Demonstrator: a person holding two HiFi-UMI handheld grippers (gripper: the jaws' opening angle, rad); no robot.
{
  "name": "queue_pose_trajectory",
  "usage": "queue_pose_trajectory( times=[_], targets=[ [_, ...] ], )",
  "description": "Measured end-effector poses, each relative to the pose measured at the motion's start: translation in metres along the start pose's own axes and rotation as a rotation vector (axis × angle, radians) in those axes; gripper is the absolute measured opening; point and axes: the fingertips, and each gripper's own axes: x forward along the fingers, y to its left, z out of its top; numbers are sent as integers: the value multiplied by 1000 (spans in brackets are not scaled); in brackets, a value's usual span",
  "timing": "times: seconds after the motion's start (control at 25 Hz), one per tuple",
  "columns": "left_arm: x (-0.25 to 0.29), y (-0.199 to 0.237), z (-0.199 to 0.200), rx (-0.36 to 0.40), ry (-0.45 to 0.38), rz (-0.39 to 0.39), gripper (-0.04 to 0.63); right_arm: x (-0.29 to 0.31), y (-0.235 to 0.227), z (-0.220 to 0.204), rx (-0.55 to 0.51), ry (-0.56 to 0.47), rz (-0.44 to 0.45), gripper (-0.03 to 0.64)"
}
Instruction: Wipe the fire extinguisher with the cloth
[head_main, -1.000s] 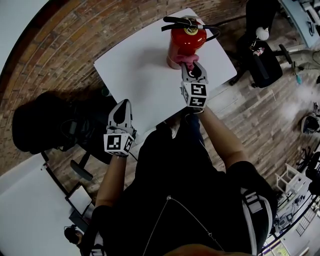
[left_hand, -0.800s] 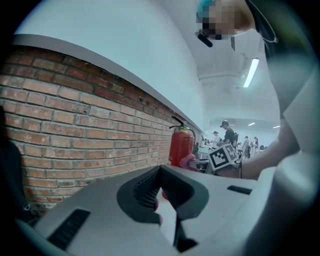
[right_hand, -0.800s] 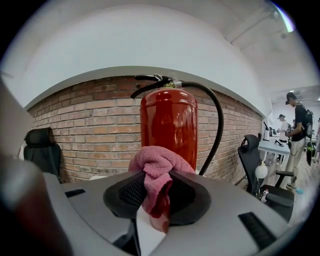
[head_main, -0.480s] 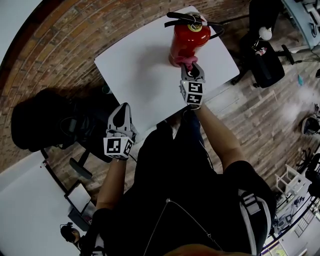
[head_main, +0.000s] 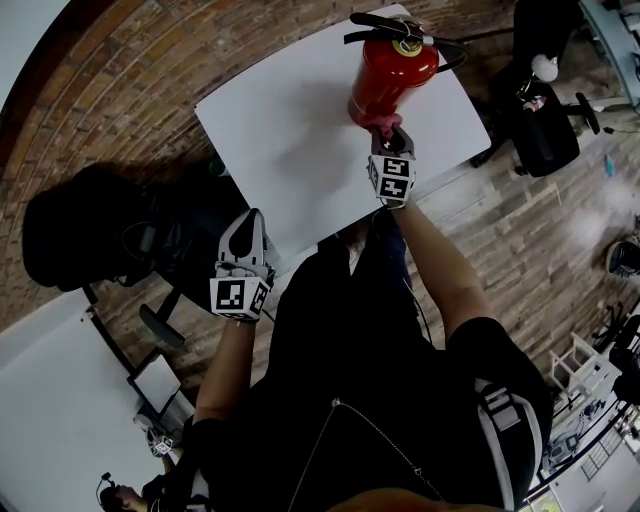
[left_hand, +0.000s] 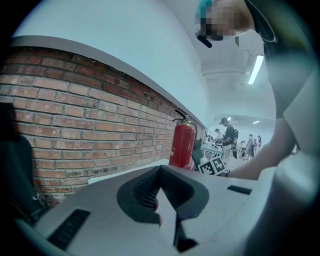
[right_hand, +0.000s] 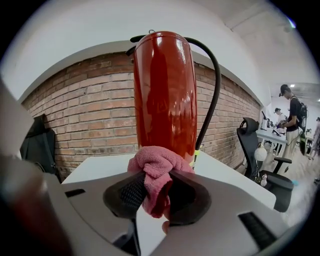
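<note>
A red fire extinguisher (head_main: 391, 76) with a black handle and hose stands upright on the white table (head_main: 290, 150), toward its far right part. My right gripper (head_main: 385, 128) is shut on a bunched pink cloth (right_hand: 156, 172), and the cloth presses against the lower part of the red cylinder (right_hand: 163, 95). The cloth (head_main: 378, 121) shows as a pink wad at the extinguisher's foot. My left gripper (head_main: 242, 232) hangs off the table's near left corner, jaws closed with nothing between them (left_hand: 159, 197). From there the extinguisher (left_hand: 183, 145) is seen far off.
A brick floor surrounds the table. A black office chair (head_main: 545, 120) stands to the right, a dark bag or chair (head_main: 85, 235) to the left. Another white table (head_main: 55, 400) sits at lower left. People stand at desks in the background (right_hand: 290, 117).
The right gripper with the cloth has stayed pressed at the extinguisher's base while the view shifted slightly. The left gripper has barely moved.
</note>
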Motion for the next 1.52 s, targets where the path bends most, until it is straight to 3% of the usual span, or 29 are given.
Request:
queue_pose_trajectory(
  times=[1.08,1.52],
  targets=[
    [-16,12,-25,-8,52,61,18,61,-7,-114,-46,223,-23,115],
    [-9,10,-20,-1,32,42,18,50,5,-106,-24,254,-41,114]
  ],
)
